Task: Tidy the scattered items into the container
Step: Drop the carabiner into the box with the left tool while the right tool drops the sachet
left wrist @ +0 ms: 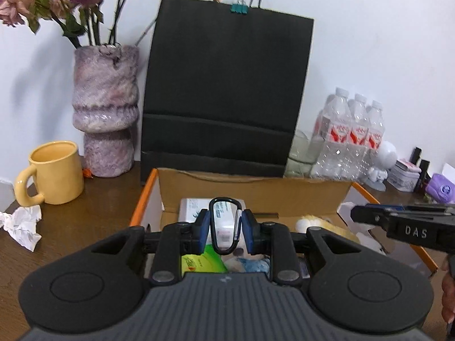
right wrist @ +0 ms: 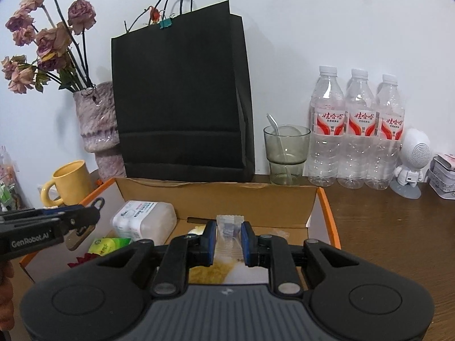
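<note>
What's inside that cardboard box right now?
The cardboard box holds a white wipes pack, a green packet and something yellow and fluffy. The grippers hide the rest; the left gripper holds a carabiner above it.

Matt cardboard box (right wrist: 216,196), glossy ceramic mug (left wrist: 55,172).

A black carabiner (left wrist: 225,224) sits between the blue pads (left wrist: 205,227) of the left gripper (left wrist: 226,228), above a brown cardboard box (left wrist: 253,191) edged in orange that holds a lime-green packet (left wrist: 203,261). Left of the tongs stand a yellow mug (left wrist: 54,172) and a mottled purple-and-white vase (left wrist: 105,108); beyond them a black paper bag (left wrist: 224,91) carries a teal binder clip (left wrist: 239,8). To their right, clear bottles (right wrist: 358,130) wear red-and-white labels.
</note>
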A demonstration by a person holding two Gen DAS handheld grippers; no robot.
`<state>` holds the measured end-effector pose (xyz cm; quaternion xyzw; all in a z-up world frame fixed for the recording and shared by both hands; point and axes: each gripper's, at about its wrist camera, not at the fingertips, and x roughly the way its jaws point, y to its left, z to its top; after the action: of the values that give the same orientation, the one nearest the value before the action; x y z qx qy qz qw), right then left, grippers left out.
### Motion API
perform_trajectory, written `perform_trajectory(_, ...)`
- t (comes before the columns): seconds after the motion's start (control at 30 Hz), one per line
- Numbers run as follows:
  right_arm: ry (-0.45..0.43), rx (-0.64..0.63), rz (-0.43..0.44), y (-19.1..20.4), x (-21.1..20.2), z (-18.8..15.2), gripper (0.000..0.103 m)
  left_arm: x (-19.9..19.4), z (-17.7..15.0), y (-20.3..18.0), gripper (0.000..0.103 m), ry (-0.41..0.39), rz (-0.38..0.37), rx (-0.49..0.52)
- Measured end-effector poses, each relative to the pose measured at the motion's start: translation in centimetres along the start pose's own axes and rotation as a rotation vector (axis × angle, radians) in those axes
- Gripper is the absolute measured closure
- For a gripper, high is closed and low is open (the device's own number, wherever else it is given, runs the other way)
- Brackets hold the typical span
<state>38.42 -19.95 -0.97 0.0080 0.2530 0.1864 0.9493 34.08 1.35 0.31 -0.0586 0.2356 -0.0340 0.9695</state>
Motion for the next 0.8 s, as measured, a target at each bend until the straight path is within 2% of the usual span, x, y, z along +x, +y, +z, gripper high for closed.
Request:
perform_trajectory(0.03, 0.005, 0.005, 0.001, 0.0, -0.1, 0.0, 0.057, 0.0, 0.0, 0.0, 0.035, 0.007, 0.005, -0.009)
perform_trajectory(0.07, 0.009, 0.009, 0.003, -0.1, -0.2, 0.1, 0.024, -0.1, 0.0, 0.0, 0.005, 0.006, 0.019, -0.015)
perform_trajectory(0.1, 0.009, 0.011, 0.003, -0.1, -0.2, 0.1, 0.0, -0.3, 0.1, -0.1, 0.0, -0.005, 0.031, -0.014)
perform_trajectory(0.3, 0.04, -0.029, -0.035, 0.6, -0.1, 0.1, 0.0, -0.7, 0.1, -0.7, 0.0, -0.016, 0.063, 0.018)
perform_trajectory(0.8, 0.041, -0.027, -0.029, 0.7, -0.5, 0.1, 0.0, -0.9, -0.1, -1.1, 0.0, -0.005, 0.067, 0.024)
